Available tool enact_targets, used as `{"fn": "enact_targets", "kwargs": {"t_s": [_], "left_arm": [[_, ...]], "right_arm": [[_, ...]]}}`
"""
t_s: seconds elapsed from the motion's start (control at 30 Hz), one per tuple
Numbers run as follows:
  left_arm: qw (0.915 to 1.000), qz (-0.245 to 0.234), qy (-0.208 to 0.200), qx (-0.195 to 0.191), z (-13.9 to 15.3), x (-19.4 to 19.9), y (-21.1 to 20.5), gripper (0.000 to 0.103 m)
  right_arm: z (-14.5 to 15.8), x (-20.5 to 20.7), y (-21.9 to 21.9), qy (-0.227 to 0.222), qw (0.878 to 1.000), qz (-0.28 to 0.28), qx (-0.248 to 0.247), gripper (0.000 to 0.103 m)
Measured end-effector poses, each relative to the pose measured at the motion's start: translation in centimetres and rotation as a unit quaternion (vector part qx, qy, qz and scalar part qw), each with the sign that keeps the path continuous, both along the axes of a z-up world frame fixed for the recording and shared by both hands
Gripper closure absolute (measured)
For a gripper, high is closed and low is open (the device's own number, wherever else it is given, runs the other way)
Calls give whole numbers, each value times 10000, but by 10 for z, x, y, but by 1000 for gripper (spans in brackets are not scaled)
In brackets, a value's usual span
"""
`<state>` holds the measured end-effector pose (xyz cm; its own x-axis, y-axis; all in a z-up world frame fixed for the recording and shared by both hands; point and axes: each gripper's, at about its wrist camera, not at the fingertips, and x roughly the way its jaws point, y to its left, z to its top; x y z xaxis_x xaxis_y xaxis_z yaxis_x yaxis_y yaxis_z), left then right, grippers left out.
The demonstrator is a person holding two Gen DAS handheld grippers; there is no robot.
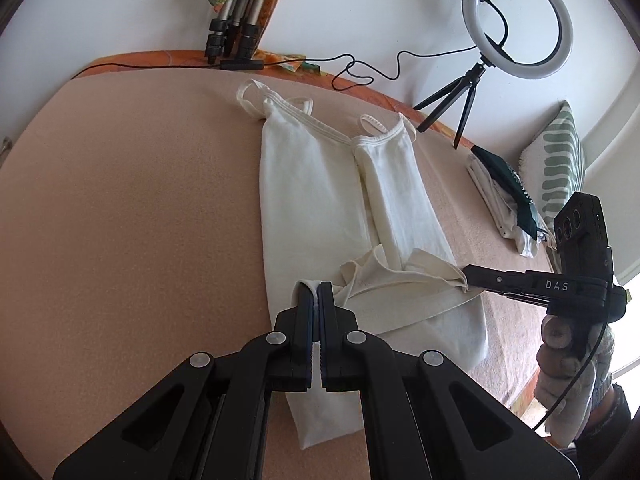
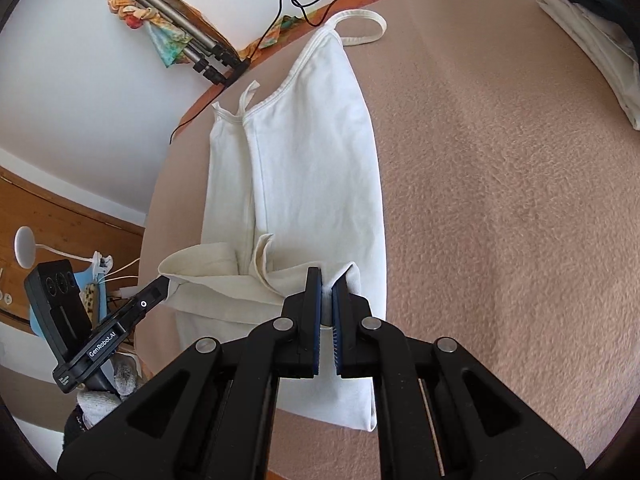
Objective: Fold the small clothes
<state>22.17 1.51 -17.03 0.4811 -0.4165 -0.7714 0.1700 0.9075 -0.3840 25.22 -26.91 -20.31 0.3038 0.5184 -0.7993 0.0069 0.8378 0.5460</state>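
A white strappy top [image 1: 312,184] lies lengthwise on the beige blanket [image 1: 140,200], its sides folded in and its straps at the far end. My left gripper [image 1: 316,292] is shut on the left corner of its bottom hem. My right gripper [image 1: 468,276], held by a gloved hand, is shut on the other corner. The hem hangs bunched between them, raised over the lower half of the top. In the right wrist view the right gripper [image 2: 326,282] pinches white cloth of the top [image 2: 312,168], and the left gripper [image 2: 164,282] holds the far corner.
A ring light on a small tripod [image 1: 518,20] stands at the back right, its cable [image 1: 360,68] trailing along the bed's edge. A pile of folded clothes [image 1: 504,196] and a striped pillow [image 1: 560,160] lie to the right. Tripod legs [image 1: 232,36] lean against the wall.
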Motion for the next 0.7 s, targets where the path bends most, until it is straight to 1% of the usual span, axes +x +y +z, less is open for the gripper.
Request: {"fn": "enact_targets", "kwargs": {"t_s": [0.07, 0.13, 0.17, 0.2, 0.27, 0.3, 0.33, 0.4, 0.43, 0.47, 0.53, 0.57, 0.6, 0.63, 0.67, 0.7], "left_arm": [[10000, 69, 11, -3, -3, 7, 3, 102], [9997, 100, 140, -154, -5, 12, 7, 101], [9995, 118, 204, -189, -5, 13, 10, 101], [9995, 135, 210, -217, -2, 14, 12, 98], [9996, 202, 102, -169, 5, 12, 18, 88], [9996, 240, 28, -167, 8, 10, 22, 71], [9994, 260, -85, -231, 12, 7, 27, 64], [9994, 207, -271, -112, 18, 1, 32, 64], [9993, 79, -328, -134, 19, -2, 33, 64], [9992, -93, -357, -168, 19, -6, 31, 64], [9986, -420, -298, -99, 15, -14, 26, 64], [9977, -634, -237, -28, 13, -18, 20, 64], [9968, -752, -231, 131, 10, -23, 15, 64], [9955, -886, -246, 230, 8, -28, 8, 67], [9942, -1036, -207, 211, 5, -29, 3, 67], [9932, -1133, -146, 205, 2, -28, -3, 66]], "right_arm": [[-8, 9, 1, 73, 9999, 38, 74, 97], [-11, 14, -3, 106, 9997, -3, 236, 97], [-12, 16, -6, 128, 9994, -20, 336, 93], [-11, 18, -9, 159, 9989, -28, 433, 88], [-3, 17, -17, 35, 9981, -141, 594, 58], [4, 15, -22, -152, 9979, -205, 597, 53], [11, 13, -26, -292, 9976, -218, 592, 50], [23, 5, -31, -512, 9977, -214, 390, 50], [28, 1, -30, -645, 9976, -110, 212, 50], [33, -5, -26, -791, 9968, 48, -43, 50], [37, -20, -18, -1024, 9925, 422, -521, 50], [36, -27, -14, -1042, 9901, 626, -695, 53], [33, -32, -9, -1033, 9884, 796, -777, 56], [29, -36, -5, -1002, 9876, 968, -730, 62], [24, -38, 0, -946, 9865, 1144, -685, 69], [20, -38, 7, -921, 9848, 1290, -713, 72]]}}
